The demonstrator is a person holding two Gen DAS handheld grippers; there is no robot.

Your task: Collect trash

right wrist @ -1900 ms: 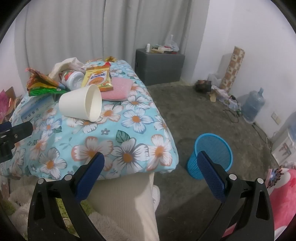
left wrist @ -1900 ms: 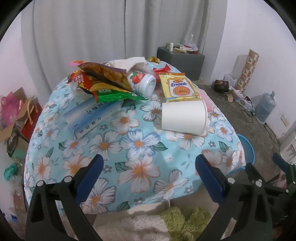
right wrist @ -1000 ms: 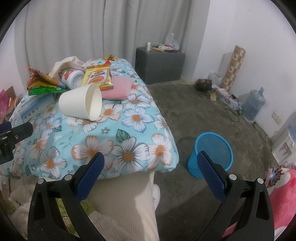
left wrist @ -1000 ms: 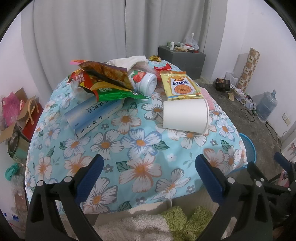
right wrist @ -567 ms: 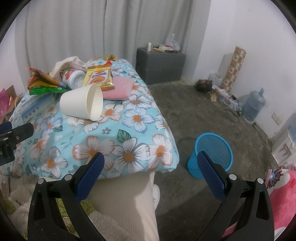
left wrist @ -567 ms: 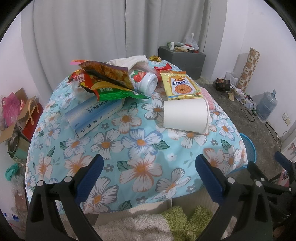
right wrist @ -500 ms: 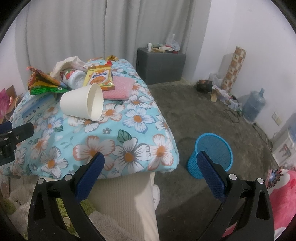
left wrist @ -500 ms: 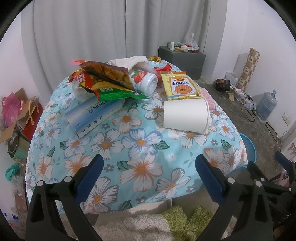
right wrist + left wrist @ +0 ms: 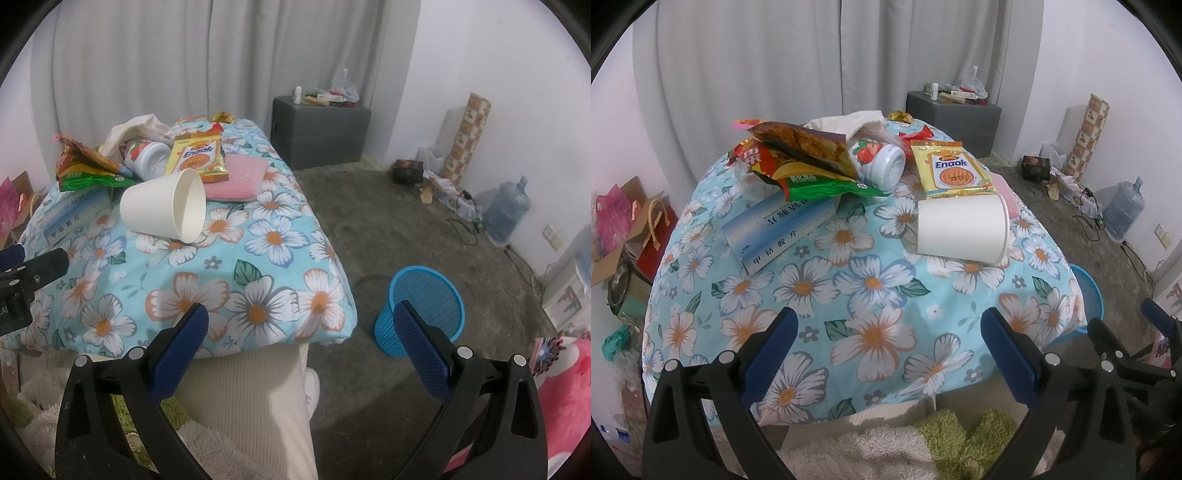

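Floral-clothed table (image 9: 871,295): tipped paper cup (image 9: 962,229), light, crushable; pinch your rim gently. Left gripper (image 9: 886,350), right gripper (image 9: 301,345) gape empty.

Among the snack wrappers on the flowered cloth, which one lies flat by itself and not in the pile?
The yellow Enaak packet, lying flat just behind the tipped white paper cup. The red, brown and green wrappers are heaped together at the left, over the blue box.

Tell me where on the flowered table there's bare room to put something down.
The near half of the flowered cloth is bare, from the tipped paper cup and the blue box to the front edge. The right strip past the pink pad is also free. The far end is crowded with snack wrappers and a bottle.
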